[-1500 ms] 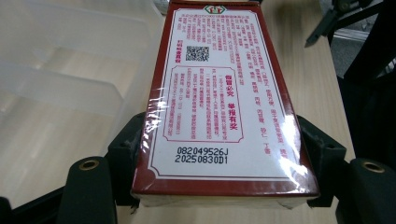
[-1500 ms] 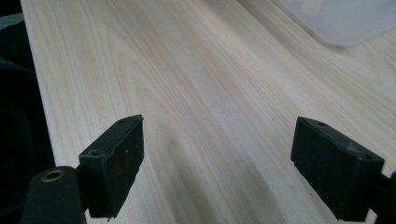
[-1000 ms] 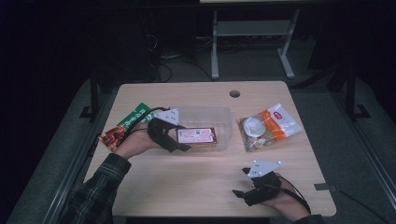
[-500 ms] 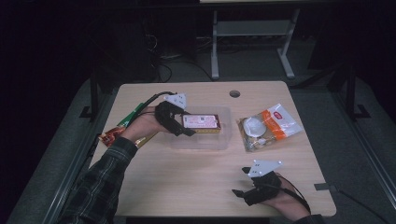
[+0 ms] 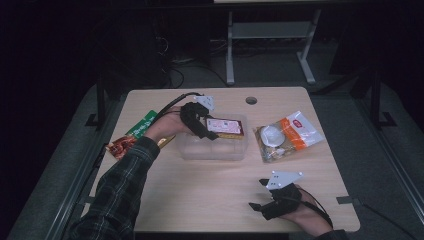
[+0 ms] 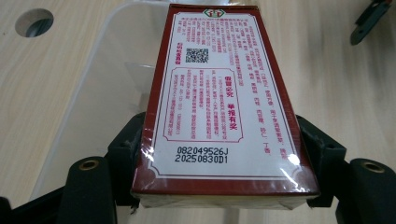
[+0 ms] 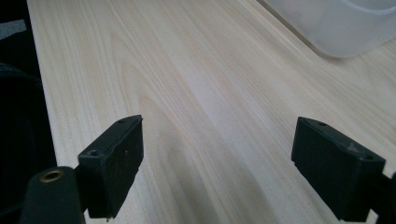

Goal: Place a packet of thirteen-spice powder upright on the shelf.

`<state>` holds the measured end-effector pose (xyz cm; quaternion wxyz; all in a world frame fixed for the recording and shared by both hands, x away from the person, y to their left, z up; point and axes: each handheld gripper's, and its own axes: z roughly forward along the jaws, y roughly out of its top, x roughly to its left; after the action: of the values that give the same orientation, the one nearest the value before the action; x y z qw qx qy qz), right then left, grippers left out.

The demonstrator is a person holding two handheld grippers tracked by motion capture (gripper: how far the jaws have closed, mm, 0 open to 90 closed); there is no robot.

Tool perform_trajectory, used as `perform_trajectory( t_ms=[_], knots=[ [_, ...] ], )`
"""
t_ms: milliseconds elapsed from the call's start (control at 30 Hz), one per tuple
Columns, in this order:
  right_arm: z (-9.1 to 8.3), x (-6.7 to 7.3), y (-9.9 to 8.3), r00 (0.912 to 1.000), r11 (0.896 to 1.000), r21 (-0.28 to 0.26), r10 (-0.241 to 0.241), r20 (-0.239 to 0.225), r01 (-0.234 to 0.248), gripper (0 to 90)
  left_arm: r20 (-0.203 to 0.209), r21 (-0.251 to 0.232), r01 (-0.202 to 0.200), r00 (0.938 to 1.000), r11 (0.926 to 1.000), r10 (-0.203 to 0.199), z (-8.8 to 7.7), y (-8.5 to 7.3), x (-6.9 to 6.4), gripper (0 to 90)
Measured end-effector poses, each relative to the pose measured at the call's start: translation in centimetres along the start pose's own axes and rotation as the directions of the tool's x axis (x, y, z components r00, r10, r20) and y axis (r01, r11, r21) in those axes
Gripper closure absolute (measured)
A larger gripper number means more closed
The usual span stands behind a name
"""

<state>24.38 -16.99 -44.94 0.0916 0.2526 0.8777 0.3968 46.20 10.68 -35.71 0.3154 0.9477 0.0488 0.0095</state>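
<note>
A dark red box (image 5: pixel 226 127) with a white printed label (image 6: pixel 215 98) is clamped between the jaws of my left gripper (image 5: pixel 207 128), which is shut on its two long sides. The box hangs over a clear plastic tub (image 5: pixel 214 146) in the middle of the table; the tub's wall (image 6: pixel 105 88) lies under the box in the left gripper view. My right gripper (image 5: pixel 262 195) rests near the table's front edge. Its jaws stand wide apart, and between the fingertips (image 7: pixel 116 161) there is only bare wood.
A clear bag of snacks with an orange label (image 5: pixel 285 136) lies right of the tub. Green and red snack packets (image 5: pixel 131 137) lie at the table's left edge. A cable hole (image 5: pixel 251 100) sits near the far edge. The tub's corner (image 7: pixel 336 23) lies ahead of the right gripper.
My left gripper has carried the red box to the right and farther from the person, from the tub's left end to over its middle. The right gripper has not moved.
</note>
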Motion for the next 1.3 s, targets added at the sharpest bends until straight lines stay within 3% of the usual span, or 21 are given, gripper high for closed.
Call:
perform_trajectory(
  t_ms=[367,667,900,1067,1300],
  knots=[
    [0.0,0.0,0.0,1.0,1.0,-0.001,-0.002,-0.003,0.002,16.3,-0.008,0.039,0.009,0.9999,0.9992,-0.009,1.6,0.1,0.7,31.2],
    [0.0,0.0,0.0,1.0,1.0,-0.004,-0.002,-0.004,0.002,16.3,0.005,0.016,0.017,0.9998,0.9997,-0.017,1.9,0.2,0.9,31.1],
    [0.0,0.0,0.0,1.0,1.0,-0.002,-0.003,-0.005,0.003,16.3,0.004,-0.041,0.039,0.9992,0.9984,-0.039,1.8,0.4,0.9,30.9],
    [0.0,0.0,0.0,1.0,1.0,-0.003,-0.004,-0.006,0.004,16.3,-0.004,-0.064,0.03,0.9995,0.9975,-0.03,1.7,0.5,1.0,30.8],
    [0.0,0.0,0.0,1.0,1.0,0.002,0.0,-0.009,0.0,16.3,-0.009,-0.135,0.029,0.9995,0.9905,-0.03,1.5,0.9,1.0,30.3]
  ],
)
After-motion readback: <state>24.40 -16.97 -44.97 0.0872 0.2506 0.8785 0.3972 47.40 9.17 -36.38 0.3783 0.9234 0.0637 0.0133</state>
